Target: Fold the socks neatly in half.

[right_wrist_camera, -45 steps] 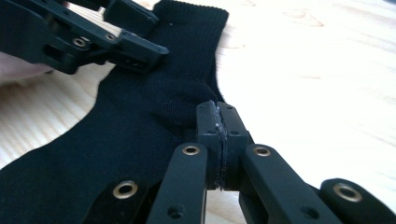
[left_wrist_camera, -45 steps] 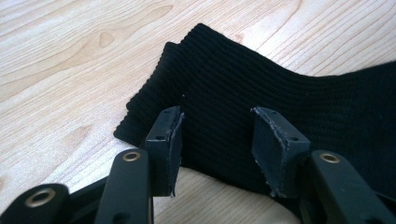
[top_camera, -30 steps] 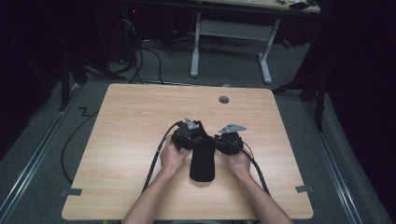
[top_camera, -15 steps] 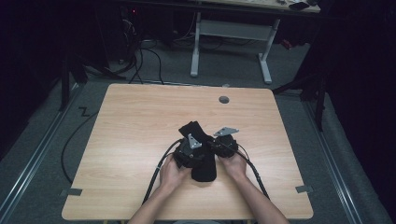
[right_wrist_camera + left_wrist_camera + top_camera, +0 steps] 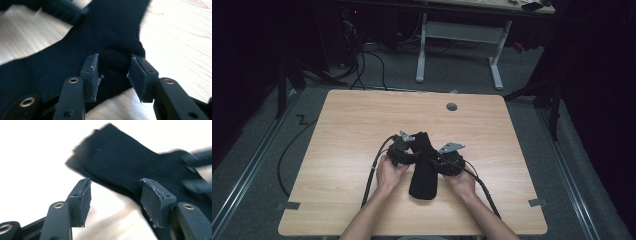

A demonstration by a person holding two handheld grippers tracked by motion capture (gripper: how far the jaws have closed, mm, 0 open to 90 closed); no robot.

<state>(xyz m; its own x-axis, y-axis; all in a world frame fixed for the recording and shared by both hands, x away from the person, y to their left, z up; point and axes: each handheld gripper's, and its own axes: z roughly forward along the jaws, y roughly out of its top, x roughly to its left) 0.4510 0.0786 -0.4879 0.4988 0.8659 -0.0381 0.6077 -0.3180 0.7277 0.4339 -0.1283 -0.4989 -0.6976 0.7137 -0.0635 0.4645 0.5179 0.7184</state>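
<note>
A black ribbed sock (image 5: 423, 172) lies on the wooden table (image 5: 342, 130), near its front middle, with its cuff end (image 5: 110, 152) pointing away. My left gripper (image 5: 411, 151) is at the sock's left edge. In the left gripper view its jaws (image 5: 115, 188) stand open, with one pad (image 5: 152, 200) over the sock's edge and the other over bare wood. My right gripper (image 5: 438, 162) is at the sock's right side. Its jaws (image 5: 113, 75) have just been opening and now straddle a bunched fold of the sock (image 5: 117, 56) without pressing it.
A round cable hole (image 5: 452, 106) sits near the table's far edge. Black cables (image 5: 371, 177) trail from both grippers off the front edge. A white desk frame (image 5: 457, 30) and floor cables stand beyond the table. Bare wood lies left, right and ahead of the sock.
Both hands have shifted slightly nearer the front edge and left. The sock's far end now lies stretched out past the grippers. The right jaws stand wider than before.
</note>
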